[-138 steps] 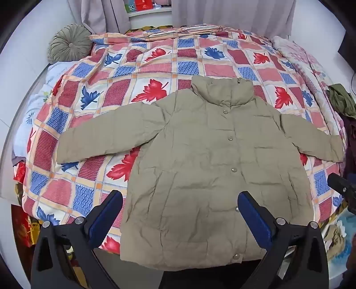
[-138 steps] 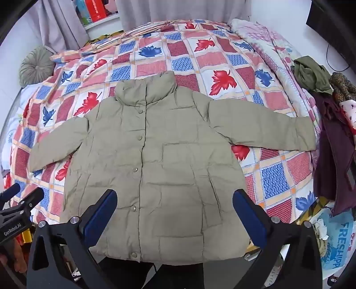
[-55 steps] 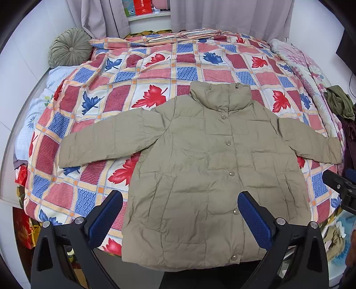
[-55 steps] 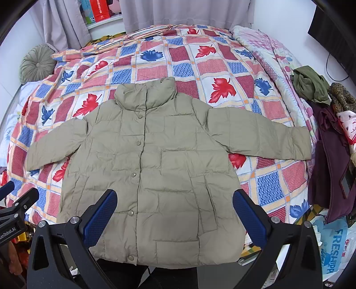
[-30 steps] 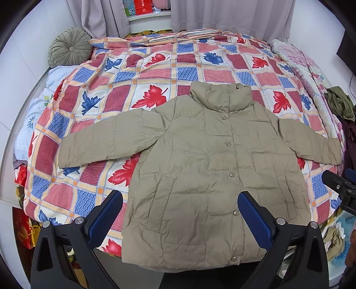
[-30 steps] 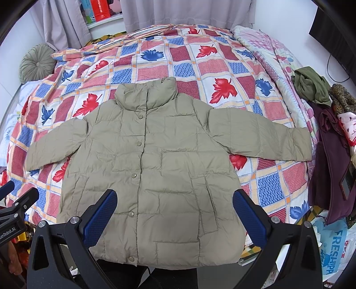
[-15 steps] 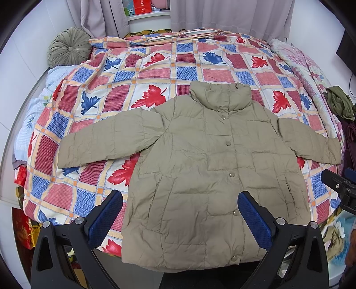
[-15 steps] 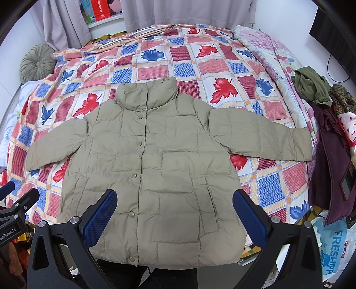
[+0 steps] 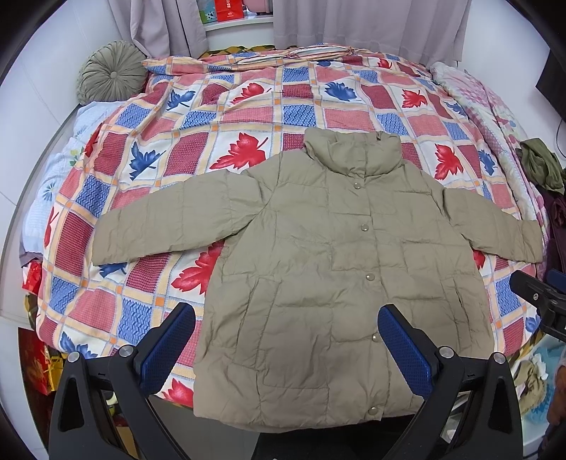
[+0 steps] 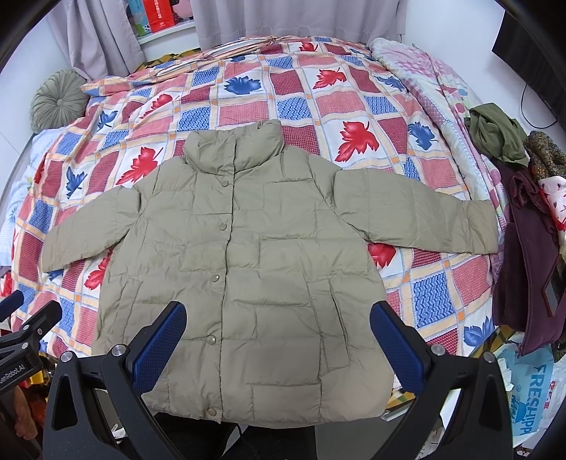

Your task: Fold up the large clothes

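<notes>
A khaki jacket (image 9: pixel 339 269) lies flat and face up on the bed (image 9: pixel 269 106), snapped shut down the front, collar toward 12 o'clock and hem at the near edge toward 6. Both sleeves are spread out — one reaching toward 9 o'clock, the other toward 3 — and rest on the leaf-patterned quilt (image 10: pixel 318 102).

The left gripper (image 9: pixel 286 348) hangs above the hem with its jaws wide apart, holding nothing; its blue pads (image 9: pixel 403 350) frame the lower front of the jacket without touching it. The right gripper (image 10: pixel 277 343) is likewise spread open and empty above the hem, its pads (image 10: pixel 159 346) clear of the cloth. Each gripper's tip shows at the edge of the other's view, at 3 o'clock in the left wrist view and at 8 o'clock in the right.

A round green cushion (image 9: pixel 111 72) sits at the bed's far corner near 10 o'clock. A heap of clothes (image 10: pixel 523 198) — olive, maroon, patterned — lies beside the bed at 3 o'clock, with a plastic bag (image 10: pixel 527 400) below it near 4. Grey curtains (image 9: pixel 368 24) hang at 12.
</notes>
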Tool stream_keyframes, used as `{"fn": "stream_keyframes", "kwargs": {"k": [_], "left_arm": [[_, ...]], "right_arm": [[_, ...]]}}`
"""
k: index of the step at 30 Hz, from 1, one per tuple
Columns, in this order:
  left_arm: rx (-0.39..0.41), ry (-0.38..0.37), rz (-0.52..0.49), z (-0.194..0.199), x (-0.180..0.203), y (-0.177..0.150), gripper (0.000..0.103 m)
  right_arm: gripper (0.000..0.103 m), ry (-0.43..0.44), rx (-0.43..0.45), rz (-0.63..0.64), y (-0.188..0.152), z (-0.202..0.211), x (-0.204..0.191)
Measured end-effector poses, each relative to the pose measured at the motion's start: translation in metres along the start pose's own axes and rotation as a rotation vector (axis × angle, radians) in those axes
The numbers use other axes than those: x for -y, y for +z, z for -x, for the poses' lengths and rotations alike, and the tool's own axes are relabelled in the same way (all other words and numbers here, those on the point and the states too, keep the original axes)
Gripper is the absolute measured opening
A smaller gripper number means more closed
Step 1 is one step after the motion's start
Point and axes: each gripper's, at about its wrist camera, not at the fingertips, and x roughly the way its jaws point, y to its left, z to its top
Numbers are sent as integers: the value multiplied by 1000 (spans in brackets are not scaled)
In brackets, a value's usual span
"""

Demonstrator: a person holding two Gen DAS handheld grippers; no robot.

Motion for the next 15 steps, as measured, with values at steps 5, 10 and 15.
{"fn": "stream_keyframes", "kwargs": {"k": [5,10,15], "left_arm": [[-2,-2,4,-2,1,0,103],[-10,-5,18,-8,-1,-5,103],[-26,-21,68,-18,-25,-7,103]], "right_arm": [[103,-1,-2,0,1,0,0],[103,0,-12,3,1,-1,-5],[103,12,-33,14,-2,-17,-25]]}}
